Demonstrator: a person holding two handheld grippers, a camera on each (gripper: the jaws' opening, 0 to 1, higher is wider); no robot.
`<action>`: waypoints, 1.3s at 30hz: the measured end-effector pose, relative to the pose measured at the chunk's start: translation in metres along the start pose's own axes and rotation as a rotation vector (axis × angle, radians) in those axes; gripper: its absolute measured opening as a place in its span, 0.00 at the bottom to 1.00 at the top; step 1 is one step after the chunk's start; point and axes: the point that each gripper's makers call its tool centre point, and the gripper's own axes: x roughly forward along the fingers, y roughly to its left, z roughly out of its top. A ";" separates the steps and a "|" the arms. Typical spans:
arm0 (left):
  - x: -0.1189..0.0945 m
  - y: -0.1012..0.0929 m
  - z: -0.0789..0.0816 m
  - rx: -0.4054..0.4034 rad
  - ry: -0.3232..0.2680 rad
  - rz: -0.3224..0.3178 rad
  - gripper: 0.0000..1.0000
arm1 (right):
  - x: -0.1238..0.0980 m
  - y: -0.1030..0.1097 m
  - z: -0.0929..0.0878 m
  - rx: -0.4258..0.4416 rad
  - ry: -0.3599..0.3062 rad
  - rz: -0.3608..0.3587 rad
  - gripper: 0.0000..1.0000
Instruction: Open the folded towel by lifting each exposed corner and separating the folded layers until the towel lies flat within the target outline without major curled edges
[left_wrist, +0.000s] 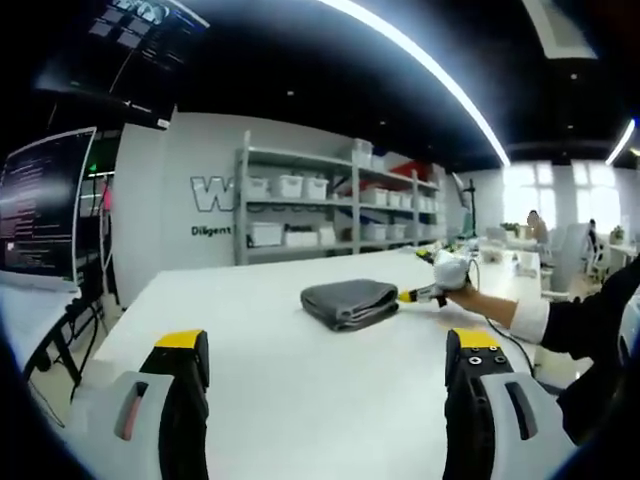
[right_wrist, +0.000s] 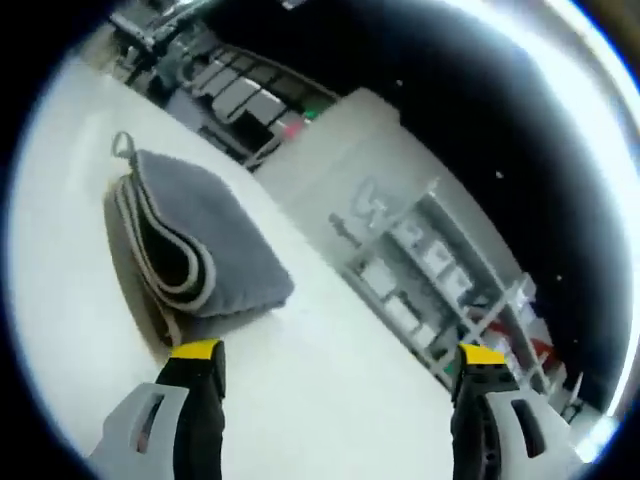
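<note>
- Towel: grey, folded into several stacked layers, lying on the white surface. In the left gripper view it sits toward the far edge of the surface, right of centre.
- In the right gripper view the towel shows its layered folded edge, with light-coloured trim along the layers. A small loop projects from 1 far corner.
- Left hand-held gripper: its 2 jaws stand wide apart above the near part of the surface. Nothing is between them. The towel lies well ahead of the jaws.
- Right hand-held gripper: its 2 jaws stand wide apart and hold nothing. The left jaw tip is just beside the near edge of the towel; contact cannot be confirmed.
- In the left gripper view the right hand-held gripper enters from the right, held in a person's hand. Its yellow tip points at the right side of the towel, just beside it.
- Background, left gripper view: a shelving unit with white bins stands against the wall beyond the far edge of the surface. A monitor stands off the left edge.
</note>
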 end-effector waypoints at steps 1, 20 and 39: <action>0.000 0.000 0.000 0.000 0.000 0.000 0.97 | 0.000 0.002 0.001 -0.002 -0.004 0.004 0.93; 0.004 0.004 -0.002 0.019 0.016 0.014 0.96 | 0.004 0.021 0.022 -0.137 -0.065 0.027 0.83; 0.005 0.002 -0.006 0.017 0.025 0.013 0.95 | -0.013 0.059 0.061 -0.264 -0.254 0.152 0.70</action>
